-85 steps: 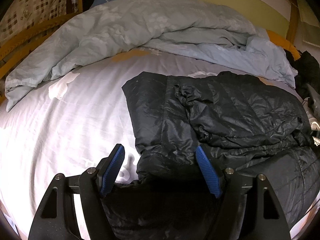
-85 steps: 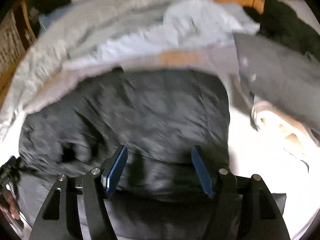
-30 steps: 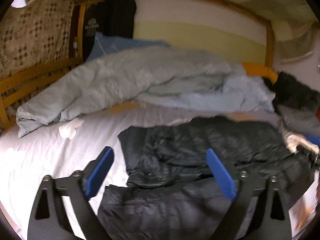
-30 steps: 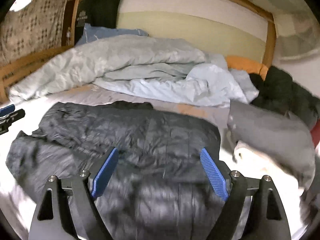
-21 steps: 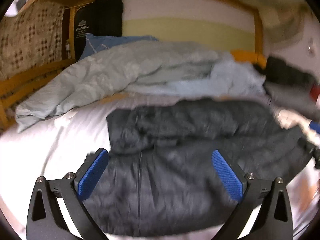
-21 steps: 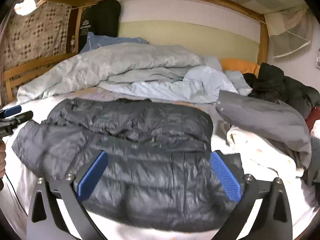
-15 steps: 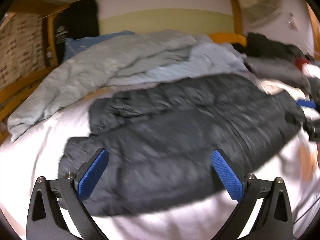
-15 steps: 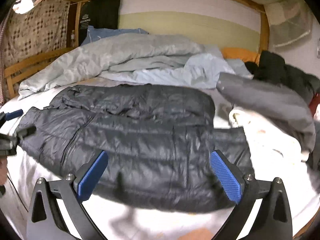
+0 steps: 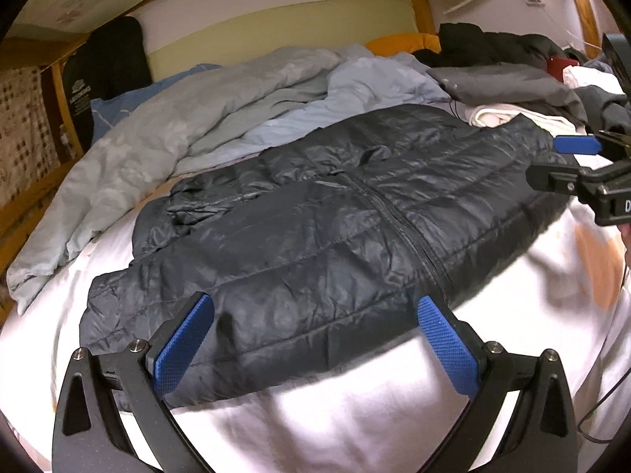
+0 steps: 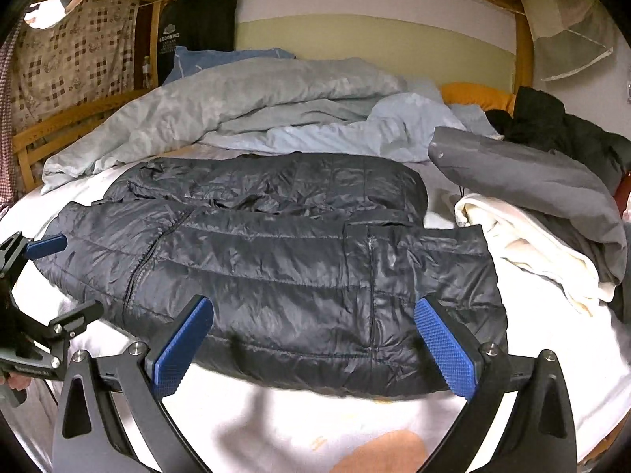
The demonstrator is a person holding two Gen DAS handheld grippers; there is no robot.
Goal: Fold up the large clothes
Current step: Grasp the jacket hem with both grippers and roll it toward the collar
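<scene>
A black quilted puffer jacket [image 9: 335,228] lies folded across the white bed sheet [image 9: 355,414]; it also shows in the right wrist view [image 10: 284,260], zipper up. My left gripper [image 9: 315,339] is open and empty, held just in front of the jacket's near left edge. My right gripper [image 10: 313,339] is open and empty, held in front of the jacket's near right edge. The right gripper also shows at the far right of the left wrist view [image 9: 579,165], and the left gripper at the far left of the right wrist view [image 10: 43,272].
A rumpled pale blue duvet [image 10: 252,114] lies behind the jacket. A pile of grey, white and black clothes [image 10: 532,205] sits to the right. A wooden bed rail [image 10: 59,126] runs along the left, and the wall is at the back.
Both grippers have let go of the jacket, opened wide and pulled back toward the near edge of the bed. The jacket now lies flat on the sheet.
</scene>
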